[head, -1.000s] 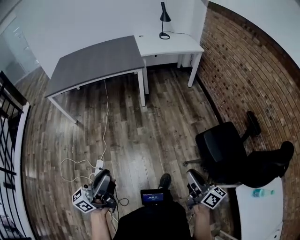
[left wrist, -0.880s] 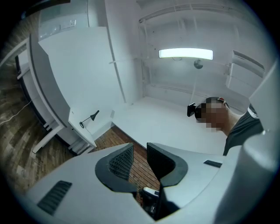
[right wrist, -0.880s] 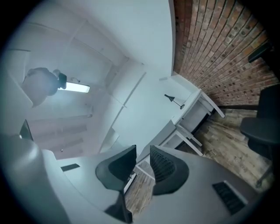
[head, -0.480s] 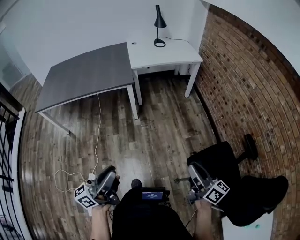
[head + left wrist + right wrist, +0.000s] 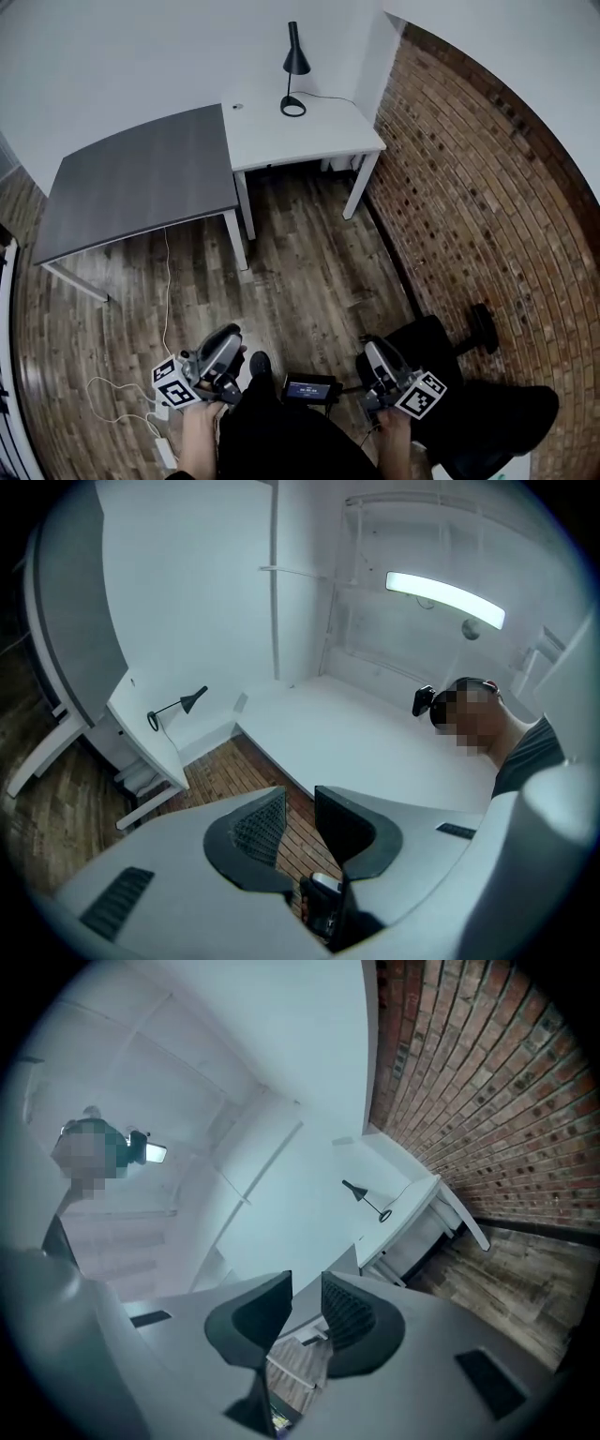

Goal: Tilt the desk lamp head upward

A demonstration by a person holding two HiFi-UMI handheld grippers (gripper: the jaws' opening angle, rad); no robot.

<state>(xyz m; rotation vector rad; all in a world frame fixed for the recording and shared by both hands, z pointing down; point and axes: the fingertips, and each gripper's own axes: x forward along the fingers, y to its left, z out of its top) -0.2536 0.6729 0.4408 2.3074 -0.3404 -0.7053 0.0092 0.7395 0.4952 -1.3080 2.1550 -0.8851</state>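
i see desk lamp (image 5: 293, 70) upright near back of white desk (image 5: 323, 131), shade pointing down. my left gripper (image 5: 228, 337) and right gripper (image 5: 370, 351) well short of white desk, each with jaws slightly parted, nothing between. grey desk (image 5: 131, 183) butts white desk's left side.

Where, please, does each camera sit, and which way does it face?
Head view: on the person's head, looking steeply down towards the desk lamp on the white desk; both forearms, left tongs and right tongs show.
Left gripper view: on the left tongs, looking along their empty, parted jaws towards the desk lamp; the person's shoulder shows at right.
Right gripper view: on the right tongs, facing the desk lamp beside the brick wall; the person shows at left.
Shared: all three see the desk lamp and white desk.
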